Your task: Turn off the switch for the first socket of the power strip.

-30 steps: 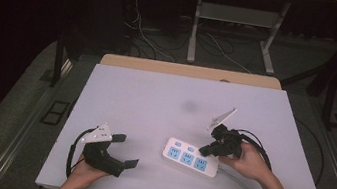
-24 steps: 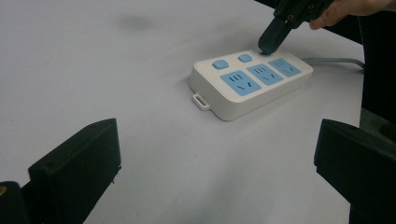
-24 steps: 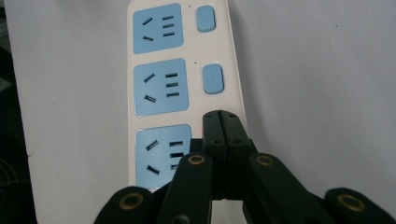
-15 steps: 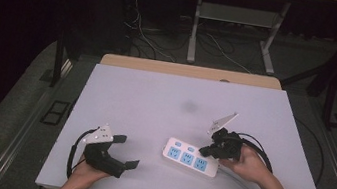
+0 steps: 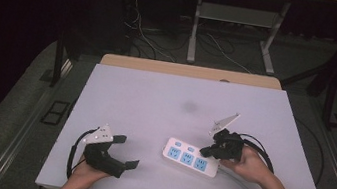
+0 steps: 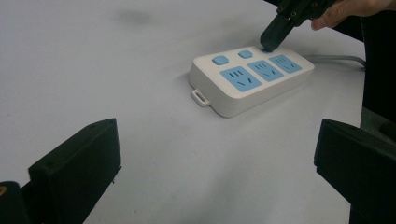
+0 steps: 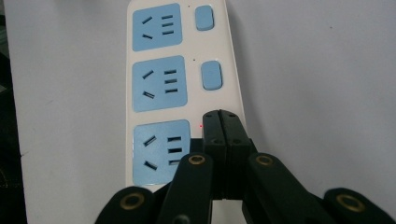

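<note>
The white plastic power strip with three blue sockets and blue switches (image 5: 191, 157) lies flat on the pale table (image 5: 154, 107), near its front right, its long axis running left to right with a slight slant toward the person. The right gripper (image 5: 206, 151), jaws pressed together, rests its tips on the strip's rightmost switch, hiding that switch, beside a tiny red light. The left gripper (image 5: 128, 153) sits well apart, jaws wide and empty; the strip's grey cord (image 6: 334, 58) is cut off behind the right hand (image 5: 249, 166).

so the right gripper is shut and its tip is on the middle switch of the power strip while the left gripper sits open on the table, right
Not quite: the shut right gripper presses where the end switch sits, nearest the cable, not the middle one. The right gripper view shows the other two blue switches of the power strip uncovered beyond its tip. The left gripper is indeed open.
</note>
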Demonstrator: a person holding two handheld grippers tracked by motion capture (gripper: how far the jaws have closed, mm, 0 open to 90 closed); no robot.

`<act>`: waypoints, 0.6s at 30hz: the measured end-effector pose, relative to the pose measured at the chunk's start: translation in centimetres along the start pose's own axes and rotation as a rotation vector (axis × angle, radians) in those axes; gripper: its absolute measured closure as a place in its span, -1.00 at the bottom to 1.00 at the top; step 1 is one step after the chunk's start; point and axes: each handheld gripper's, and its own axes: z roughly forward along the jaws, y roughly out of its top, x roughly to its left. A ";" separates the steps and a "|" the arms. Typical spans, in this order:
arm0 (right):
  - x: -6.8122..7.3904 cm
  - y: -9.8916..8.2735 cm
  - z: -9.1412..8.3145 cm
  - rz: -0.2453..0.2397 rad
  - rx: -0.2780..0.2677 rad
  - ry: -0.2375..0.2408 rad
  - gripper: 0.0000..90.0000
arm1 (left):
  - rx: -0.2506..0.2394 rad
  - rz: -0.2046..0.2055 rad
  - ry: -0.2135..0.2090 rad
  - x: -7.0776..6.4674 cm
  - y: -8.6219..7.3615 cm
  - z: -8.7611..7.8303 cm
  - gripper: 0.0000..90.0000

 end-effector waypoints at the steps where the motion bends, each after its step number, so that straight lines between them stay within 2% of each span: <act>1: -0.1 -0.1 0.0 0.003 -0.008 0.007 1.00 | 0.001 0.000 -0.001 0.0 0.0 0.0 -1.00; 3: -0.3 -0.2 0.0 0.012 -0.019 0.018 1.00 | 0.002 0.001 -0.001 0.0 0.0 0.0 -1.00; 9: -0.3 0.0 0.0 0.012 -0.009 0.019 1.00 | 0.005 0.001 -0.002 0.1 0.0 0.1 -1.00; 12: -0.4 0.1 0.0 0.031 0.002 0.028 1.00 | 0.008 0.003 -0.003 0.1 0.0 0.1 -1.00; 14: -0.4 0.3 0.0 0.030 0.013 0.033 1.00 | 0.012 0.001 -0.006 0.1 -0.1 0.2 -1.00; 15: -0.5 0.5 -0.3 0.037 -0.005 0.046 1.00 | 0.013 -0.001 -0.006 0.1 -0.1 0.3 -1.00; 18: -0.5 1.1 -0.6 0.028 0.013 0.041 1.00 | 0.015 -0.001 -0.007 0.2 -0.1 0.3 -1.00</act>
